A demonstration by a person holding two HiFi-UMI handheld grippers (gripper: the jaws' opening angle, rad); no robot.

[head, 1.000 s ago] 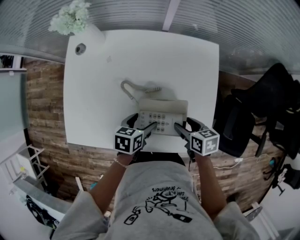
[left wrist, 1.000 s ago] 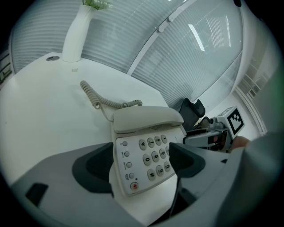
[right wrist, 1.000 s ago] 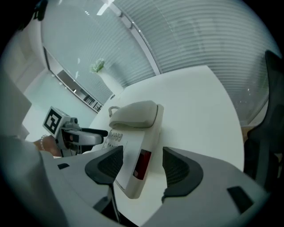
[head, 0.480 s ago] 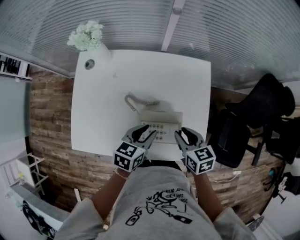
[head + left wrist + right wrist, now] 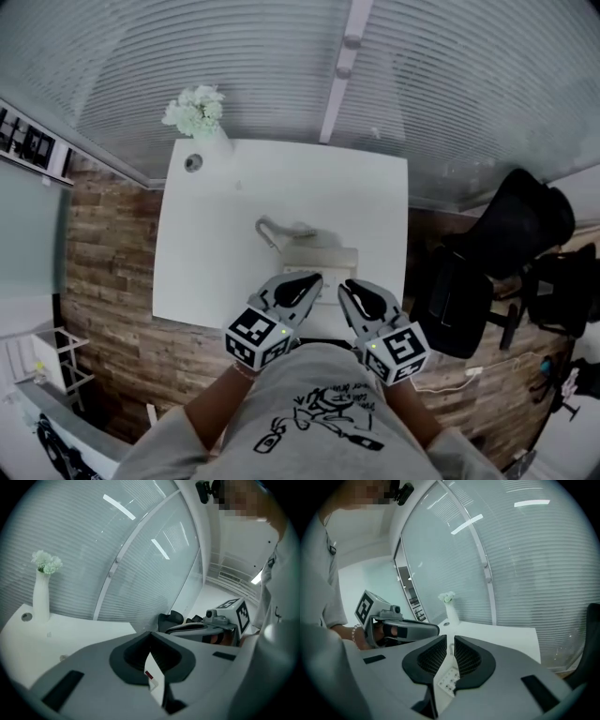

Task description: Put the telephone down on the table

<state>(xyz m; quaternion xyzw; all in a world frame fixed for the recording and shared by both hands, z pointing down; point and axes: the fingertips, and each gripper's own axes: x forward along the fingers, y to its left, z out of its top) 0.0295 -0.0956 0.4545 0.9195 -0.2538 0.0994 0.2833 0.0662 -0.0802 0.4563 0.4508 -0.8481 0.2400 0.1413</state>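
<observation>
The telephone [image 5: 322, 261] lies on the tabletop [image 5: 216, 234] at the frame's centre, long side left to right, just above both my tips and equally near them, with the jaws of my left gripper [image 5: 314, 279] closed and empty, and those of my right gripper [image 5: 344, 285] having just been closing to a narrow, empty gap.

Our left tongs [image 5: 312, 280] and right tongs [image 5: 345, 285] have lifted away from the telephone [image 5: 323, 260], their jaws just closing: left together, right nearly, nothing between.
</observation>
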